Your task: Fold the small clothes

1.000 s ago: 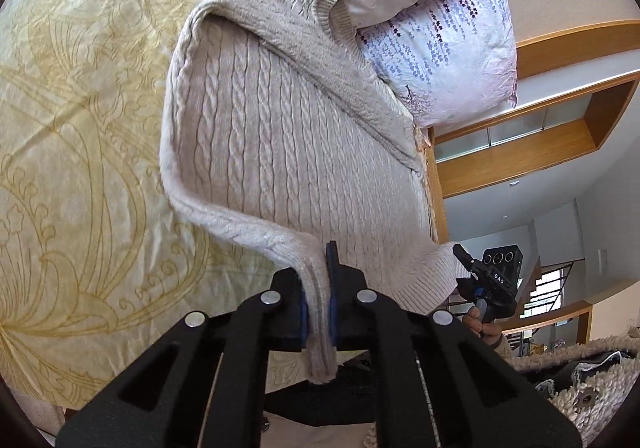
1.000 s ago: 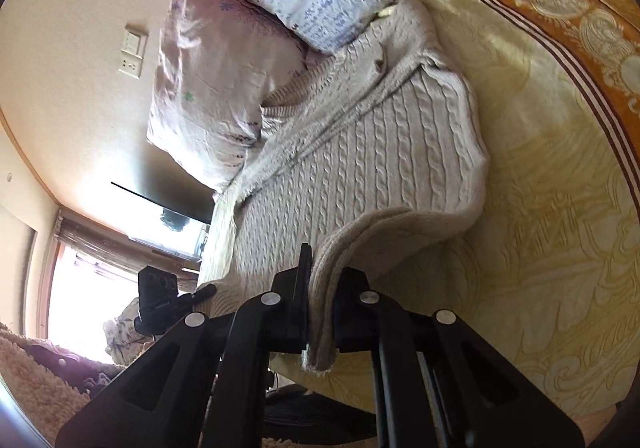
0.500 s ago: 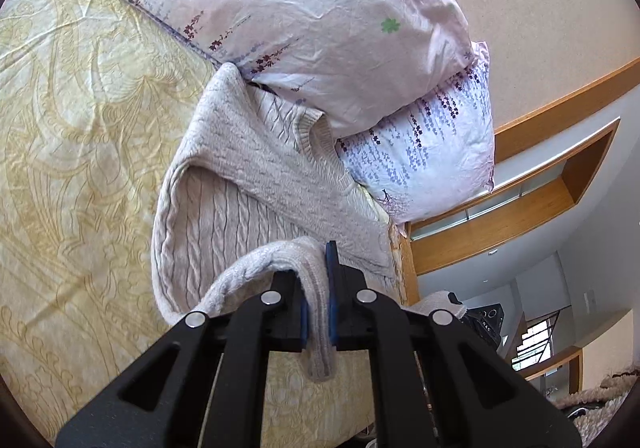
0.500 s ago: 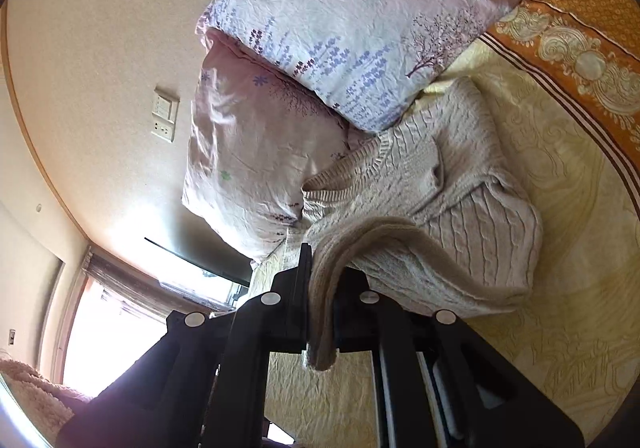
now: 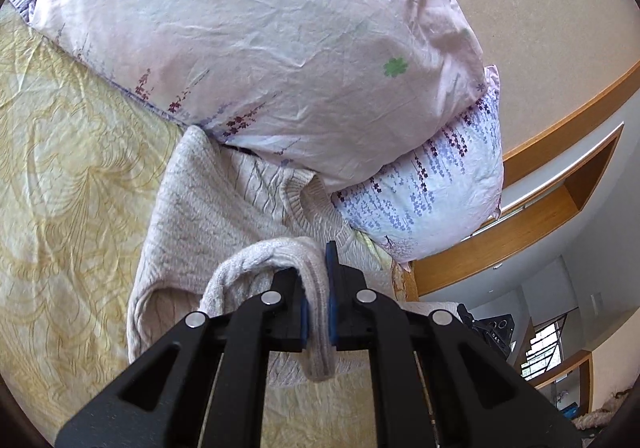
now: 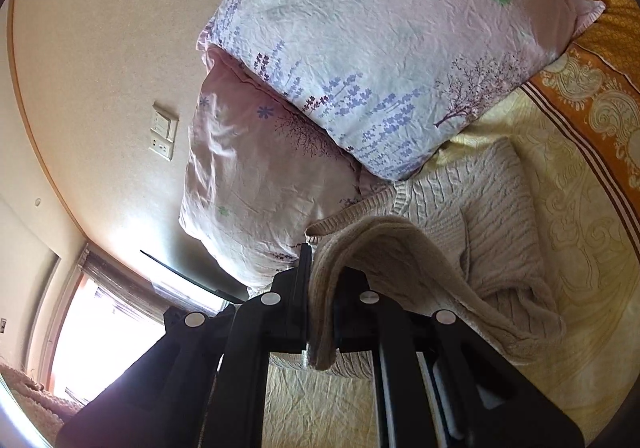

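Left gripper [image 5: 316, 288] clamped on a hem corner of the beige cable-knit sweater [image 5: 224, 216]; right gripper [image 6: 320, 288] likewise pinched shut on its own corner [image 6: 384, 248]; sweater spread on the yellow bedspread [image 5: 72, 176], collar end tucked under the pillows [image 5: 256, 48] and partly hidden; lifted hem apparently doubling over the body, lower half concealed behind black fingers.

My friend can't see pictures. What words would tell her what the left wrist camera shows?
A black claw pinches the edge of a cream cable-knit sweater, lifting it over the rest of the sweater, which lies on a yellow patterned bedspread. Two pale flowery pillows are stacked beyond it against a beige wall.
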